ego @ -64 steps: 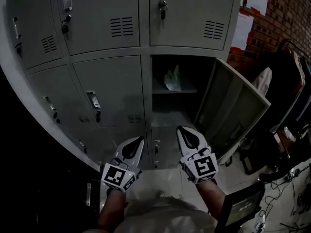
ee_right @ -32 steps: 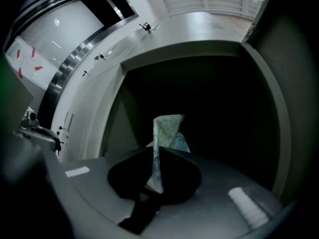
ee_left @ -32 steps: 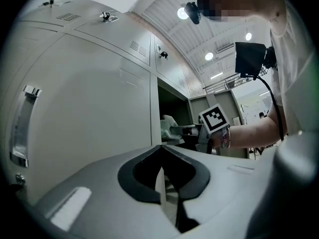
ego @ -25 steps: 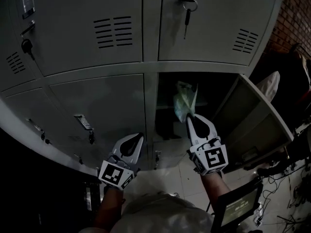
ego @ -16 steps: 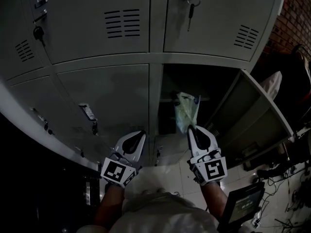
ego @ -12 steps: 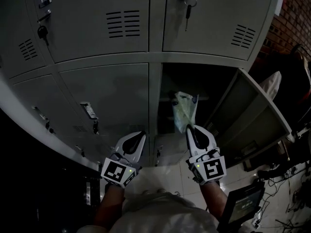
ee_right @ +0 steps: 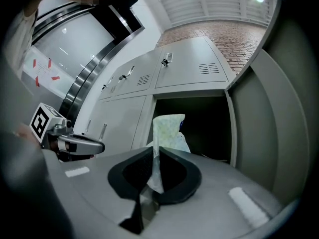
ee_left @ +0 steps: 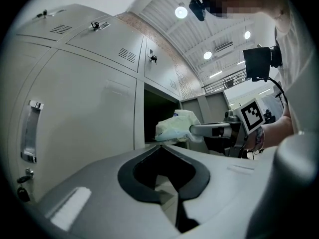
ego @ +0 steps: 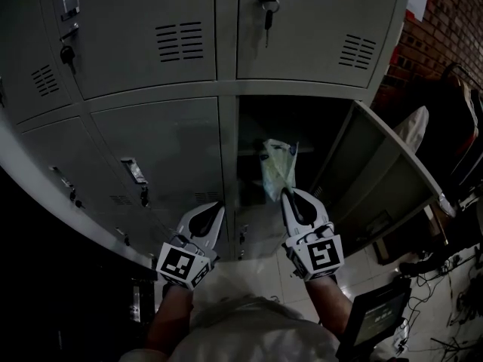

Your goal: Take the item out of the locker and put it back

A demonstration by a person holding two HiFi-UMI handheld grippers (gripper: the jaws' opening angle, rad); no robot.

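Note:
A pale green plastic packet [ego: 277, 169] hangs in front of the open locker compartment [ego: 302, 123]; my right gripper [ego: 287, 193] is shut on its lower edge. In the right gripper view the packet [ee_right: 167, 130] rises from between the closed jaws of the right gripper [ee_right: 154, 149], with the dark compartment [ee_right: 204, 126] behind it. My left gripper [ego: 219, 206] is held lower left, before a closed locker door, shut with nothing in it. The left gripper view shows the left gripper [ee_left: 162, 145], the packet [ee_left: 174, 127] and the right gripper [ee_left: 195, 130] at the opening.
The open locker door [ego: 373, 176] swings out to the right of the right gripper. Closed grey lockers [ego: 162, 149] fill the left and top, one with a key [ego: 266, 10] in its lock. A brick wall [ego: 445, 21] and a screen [ego: 373, 319] stand at right.
The packet lay on the shelf inside the locker with the right gripper below it; now the right gripper holds it and has drawn it slightly out and left. The left gripper has barely moved.

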